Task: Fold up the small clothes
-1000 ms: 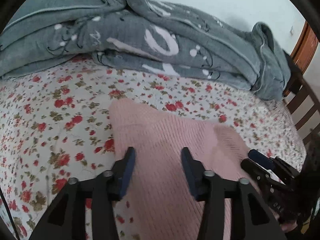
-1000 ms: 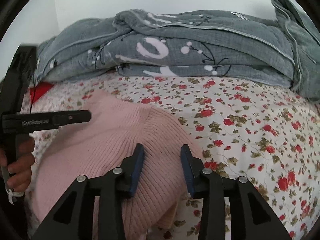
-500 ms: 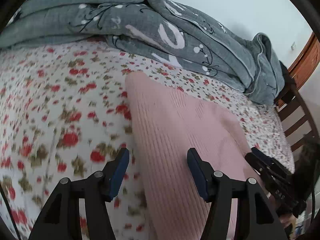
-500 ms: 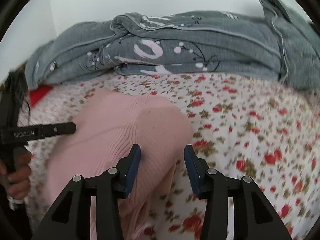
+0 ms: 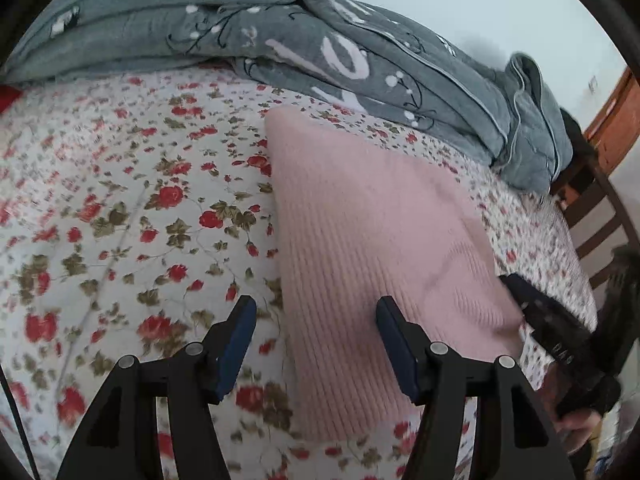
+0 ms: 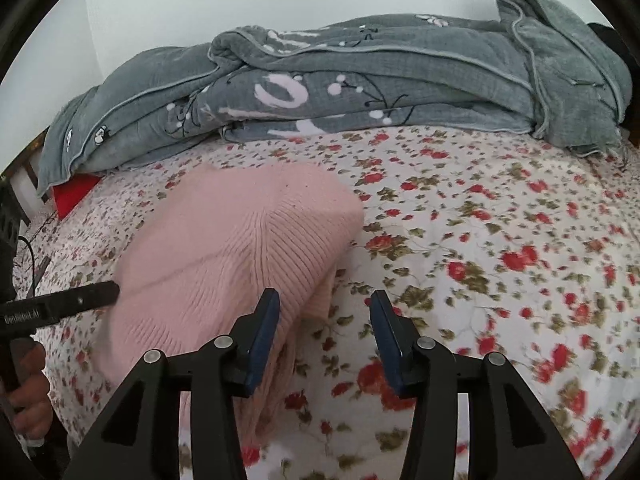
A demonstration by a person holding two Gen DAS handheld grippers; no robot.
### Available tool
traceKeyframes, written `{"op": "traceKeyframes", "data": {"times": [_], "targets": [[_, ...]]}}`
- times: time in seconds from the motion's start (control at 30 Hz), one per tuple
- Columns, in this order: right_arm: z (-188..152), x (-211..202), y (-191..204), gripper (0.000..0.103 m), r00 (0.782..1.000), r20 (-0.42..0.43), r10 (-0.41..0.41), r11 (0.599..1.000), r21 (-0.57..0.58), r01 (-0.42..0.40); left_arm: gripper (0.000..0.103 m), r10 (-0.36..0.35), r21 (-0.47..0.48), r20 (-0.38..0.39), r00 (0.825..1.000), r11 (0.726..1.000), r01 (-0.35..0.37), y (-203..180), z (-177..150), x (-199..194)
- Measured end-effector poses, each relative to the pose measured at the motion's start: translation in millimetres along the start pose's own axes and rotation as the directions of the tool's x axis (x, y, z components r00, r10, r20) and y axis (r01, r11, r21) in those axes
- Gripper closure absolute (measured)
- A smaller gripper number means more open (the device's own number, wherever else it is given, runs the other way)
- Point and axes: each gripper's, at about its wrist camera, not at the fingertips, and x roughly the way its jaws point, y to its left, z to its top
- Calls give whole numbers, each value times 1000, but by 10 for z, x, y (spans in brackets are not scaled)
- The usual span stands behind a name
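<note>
1. The pink knit garment point(image 5: 372, 236) lies folded on the floral bedsheet point(image 5: 120, 208), filling the centre and lower right of the left wrist view.
2. The left gripper point(image 5: 316, 340) sits at the bottom centre of that view; its jaws stand apart, the left edge of the garment runs between them, and neither pad presses on it.
3. In the right wrist view the garment sits at centre left, its stacked layers showing at the lower edge.
4. The right gripper point(image 6: 324, 334) is at the bottom centre there, jaws apart and empty, its left finger over the garment's right edge and its right finger over bare sheet.
5. A grey blanket point(image 6: 360, 92) is heaped across the top of both views, well apart from the garment.
6. The left gripper's finger enters at the left edge of the right wrist view, held by a hand point(image 6: 30, 392).
</note>
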Motion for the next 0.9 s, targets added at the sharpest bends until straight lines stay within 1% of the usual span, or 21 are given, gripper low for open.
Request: {"op": "traceKeyframes", "data": {"times": [0.13, 0.3, 0.37, 0.47, 0.5, 0.57, 0.63, 0.7, 0.77, 0.8, 0.9], "targets": [[-1, -223, 10, 55, 1000, -16, -21, 1000, -7, 21, 43, 64, 20, -5, 998, 998, -64, -151, -50, -213], [-28, -603, 5, 47, 999, -3, -43, 999, -5, 43, 40, 101, 25, 42, 994, 994, -103, -336, -113, -603], [-29, -792, -6, 46, 998, 2, -67, 998, -8, 67, 37, 140, 44, 88, 986, 989, -144, -446, -152, -822], [-36, -1081, -35, 38, 997, 24, -79, 997, -4, 79, 29, 183, 55, 154, 971, 980, -194, -570, -216, -1115], [-32, -1143, -39, 38, 996, 31, -78, 997, -3, 79, 28, 201, 54, 178, 963, 976, -213, -615, -255, -1230], [-53, -1342, -51, 37, 995, 51, -83, 997, 1, 83, 25, 219, 58, 205, 954, 970, -235, -676, -301, -1369], [-91, -1504, -55, 29, 993, 69, -90, 996, 8, 90, 22, 232, 64, 225, 946, 966, -252, -748, -364, -1482], [-155, -1646, -46, 16, 991, 84, -103, 995, 2, 103, 19, 242, 73, 247, 938, 961, -267, -816, -435, -1572], [-223, -1785, -15, 11, 987, 106, -118, 993, -20, 120, 16, 267, 82, 266, 926, 951, -298, -896, -519, -1661], [-254, -1851, -7, 7, 985, 118, -124, 992, -23, 128, 15, 268, 89, 275, 924, 949, -302, -925, -562, -1710], [-331, -2023, -8, 3, 984, 135, -117, 993, -7, 119, 13, 259, 93, 286, 923, 951, -295, -1004, -675, -1801]]}}
